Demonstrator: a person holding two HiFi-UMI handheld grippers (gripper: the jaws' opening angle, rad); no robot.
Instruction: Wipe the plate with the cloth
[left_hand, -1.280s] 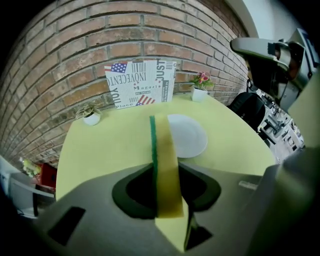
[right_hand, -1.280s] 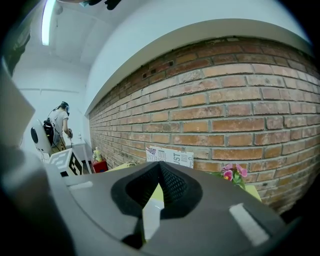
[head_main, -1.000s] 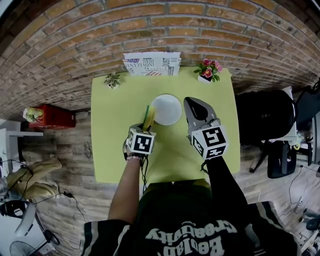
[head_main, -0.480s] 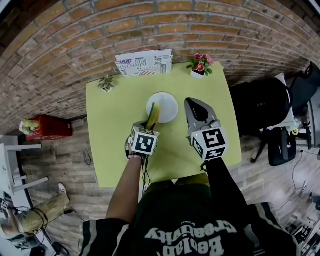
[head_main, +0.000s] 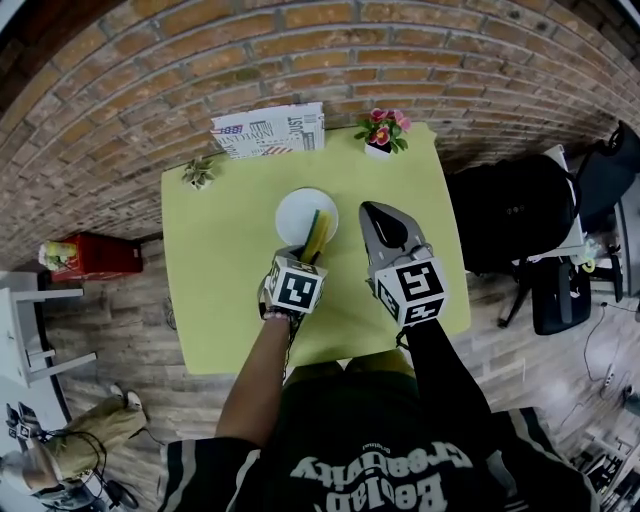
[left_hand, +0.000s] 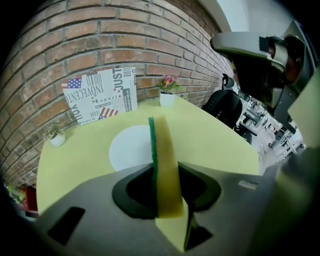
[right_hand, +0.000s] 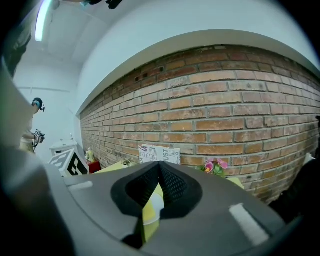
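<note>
A white plate (head_main: 298, 212) lies on the yellow-green table (head_main: 220, 260), toward the back middle. The cloth is a yellow sponge with a green scouring face (head_main: 317, 236). My left gripper (head_main: 308, 250) is shut on it and holds it on edge over the plate's near right rim. In the left gripper view the sponge (left_hand: 165, 170) stands upright between the jaws, with the plate (left_hand: 130, 148) just beyond. My right gripper (head_main: 372, 212) hovers to the right of the plate, jaws pressed together with nothing between them (right_hand: 159, 166).
A printed paper stand (head_main: 268, 130) leans on the brick wall at the table's back edge. A pot of pink flowers (head_main: 380, 133) sits at the back right and a small plant (head_main: 198, 172) at the back left. A black bag (head_main: 505, 215) stands right of the table.
My left gripper has carried the sponge rightward, from the plate's left edge across to its near right part. The right gripper has stayed beside the plate, still shut.
</note>
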